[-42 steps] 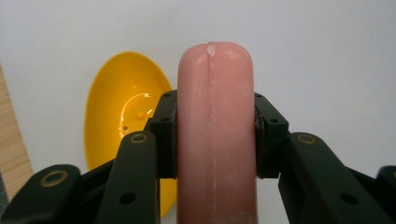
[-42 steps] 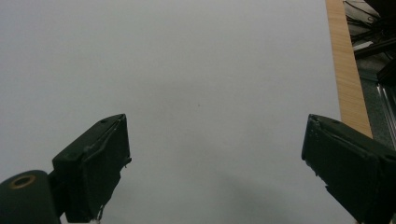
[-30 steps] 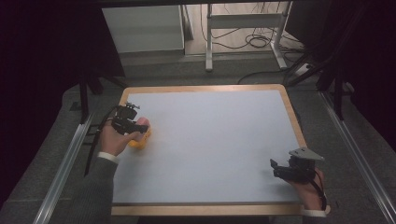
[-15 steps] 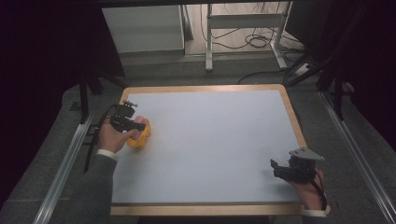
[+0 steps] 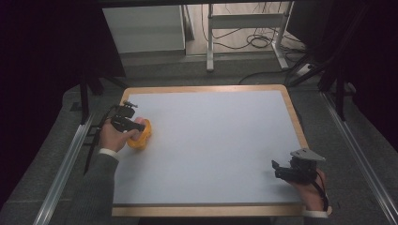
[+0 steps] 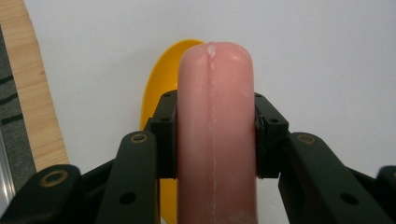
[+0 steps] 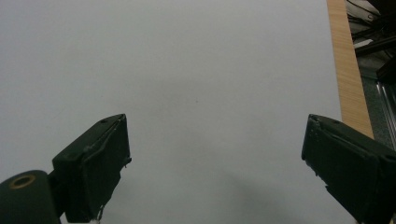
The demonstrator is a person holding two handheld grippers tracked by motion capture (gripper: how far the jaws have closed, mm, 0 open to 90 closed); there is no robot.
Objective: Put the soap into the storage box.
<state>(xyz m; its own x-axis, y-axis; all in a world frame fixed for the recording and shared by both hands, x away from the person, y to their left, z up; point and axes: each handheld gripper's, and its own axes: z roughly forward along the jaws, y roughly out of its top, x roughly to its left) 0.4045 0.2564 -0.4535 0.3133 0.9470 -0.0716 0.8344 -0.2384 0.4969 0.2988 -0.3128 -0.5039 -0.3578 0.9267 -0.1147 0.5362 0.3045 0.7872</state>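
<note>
The sausage (image 6: 215, 135) looks like smooth, slightly glossy pink plastic, with a pale moulding seam along its length and whitish scuffs near the tip. Under it, the bowl (image 6: 161, 88) is smooth yellow plastic with a soft sheen. The left gripper (image 6: 215, 137) is matt black plastic with brass-coloured rivets. The table (image 5: 225, 154) has a matt, pale, smooth top edged in light wood. The right gripper (image 7: 215, 163) has matt black pads, rough and frayed at the edges.

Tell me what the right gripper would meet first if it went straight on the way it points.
Nothing close, probably: the right gripper, fingers apart and empty, looks along the bare white table top. The way looks free as far as that view shows, though depth is hard to judge.
</note>
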